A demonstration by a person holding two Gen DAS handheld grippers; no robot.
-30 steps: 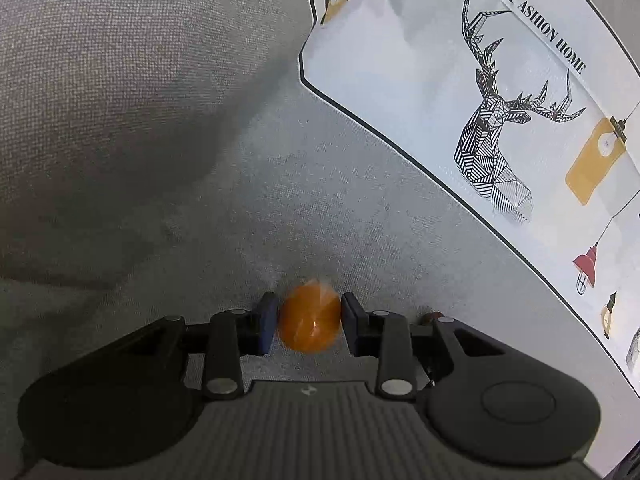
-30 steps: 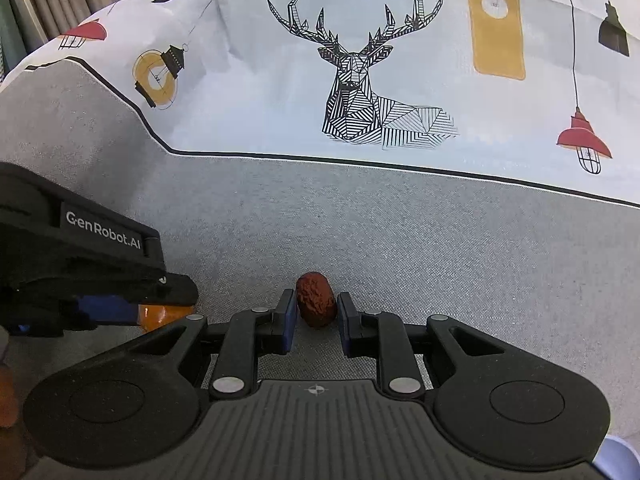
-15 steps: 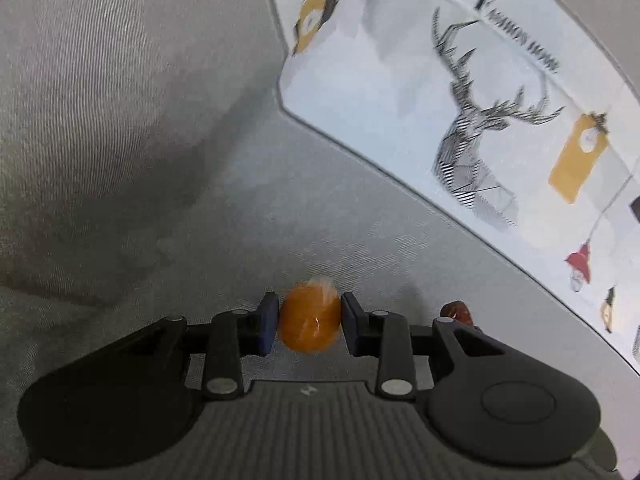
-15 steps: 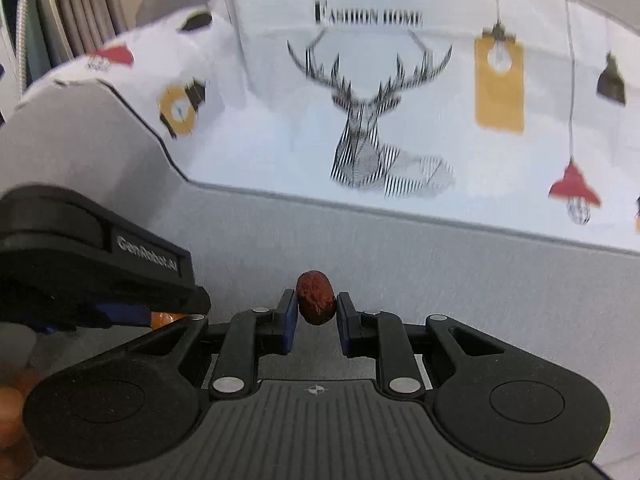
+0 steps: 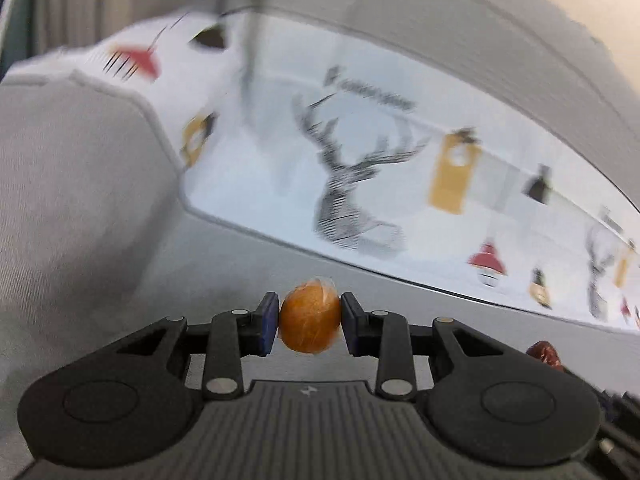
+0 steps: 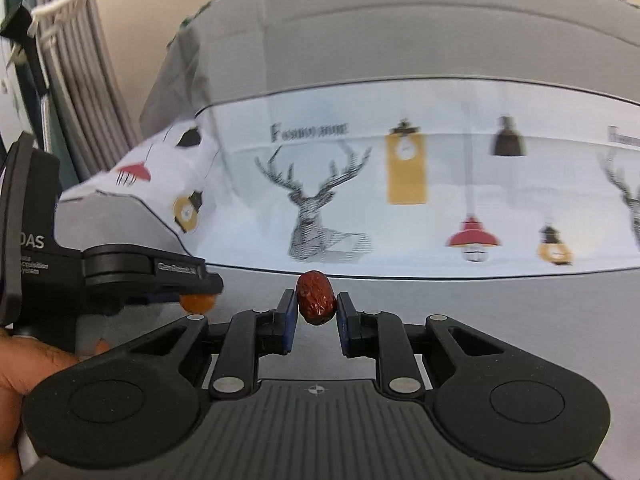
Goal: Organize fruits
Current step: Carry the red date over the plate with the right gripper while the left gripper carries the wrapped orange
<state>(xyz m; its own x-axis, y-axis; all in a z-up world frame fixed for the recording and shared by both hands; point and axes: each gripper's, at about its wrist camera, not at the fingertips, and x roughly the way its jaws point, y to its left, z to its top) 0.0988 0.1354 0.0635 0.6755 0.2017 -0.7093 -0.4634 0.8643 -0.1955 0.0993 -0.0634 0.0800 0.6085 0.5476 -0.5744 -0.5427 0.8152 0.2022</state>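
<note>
While the left gripper (image 5: 309, 322) clamps its fingers on a small round orange fruit (image 5: 309, 317), glossy as if film-wrapped, the right gripper (image 6: 316, 314) pinches a wrinkled dark-red jujube (image 6: 315, 297). Both fruits hang above the grey sofa seat (image 6: 460, 300), before a deer-print cover (image 6: 320, 208).
</note>
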